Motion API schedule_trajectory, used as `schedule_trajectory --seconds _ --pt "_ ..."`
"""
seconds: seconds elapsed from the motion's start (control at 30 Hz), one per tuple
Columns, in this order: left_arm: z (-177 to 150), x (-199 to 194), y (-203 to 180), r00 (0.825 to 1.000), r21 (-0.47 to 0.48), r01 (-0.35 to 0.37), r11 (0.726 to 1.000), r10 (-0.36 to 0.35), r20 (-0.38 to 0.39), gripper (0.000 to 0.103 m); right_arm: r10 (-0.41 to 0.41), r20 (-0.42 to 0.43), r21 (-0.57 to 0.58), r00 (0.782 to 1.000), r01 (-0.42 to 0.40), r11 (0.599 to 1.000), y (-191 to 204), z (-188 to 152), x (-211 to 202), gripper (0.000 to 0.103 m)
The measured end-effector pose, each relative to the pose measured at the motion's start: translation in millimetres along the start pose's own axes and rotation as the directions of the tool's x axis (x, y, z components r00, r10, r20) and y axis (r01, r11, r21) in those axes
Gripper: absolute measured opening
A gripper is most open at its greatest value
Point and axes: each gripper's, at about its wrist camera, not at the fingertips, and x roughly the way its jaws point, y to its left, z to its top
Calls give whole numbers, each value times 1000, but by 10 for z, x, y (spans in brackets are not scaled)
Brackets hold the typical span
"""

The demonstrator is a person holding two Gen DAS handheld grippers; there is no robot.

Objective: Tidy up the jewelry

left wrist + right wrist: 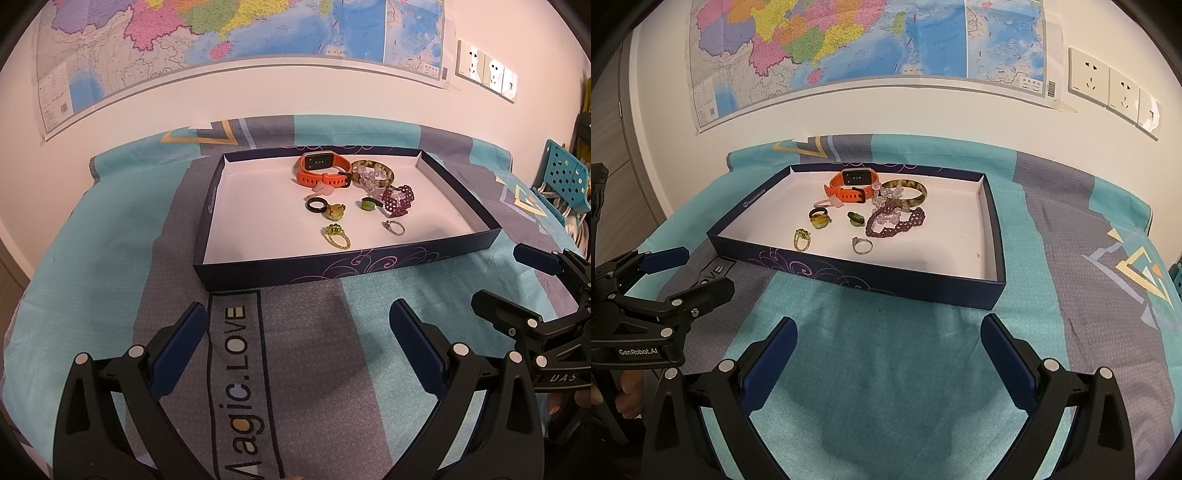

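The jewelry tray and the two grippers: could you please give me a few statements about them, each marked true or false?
1. The orange watch lies inside the dark blue tray. True.
2. The left gripper is clamped on the silver ring. False: it is open and empty, in front of the tray; the ring lies on the tray floor.
3. The purple beaded bracelet lies on the bedsheet outside the tray. False: it is inside the tray.
4. The right gripper is open and holds nothing. True.
5. The brown bangle sits next to the watch. True.
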Motion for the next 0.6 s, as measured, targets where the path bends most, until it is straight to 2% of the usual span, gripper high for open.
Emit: schedule_trajectory --seconds 0.6 --pt "-6 32 5 1000 -2 1 1000 -1 -10 97 -1 -1 1 1000 1 1000 -3 0 -1 96"
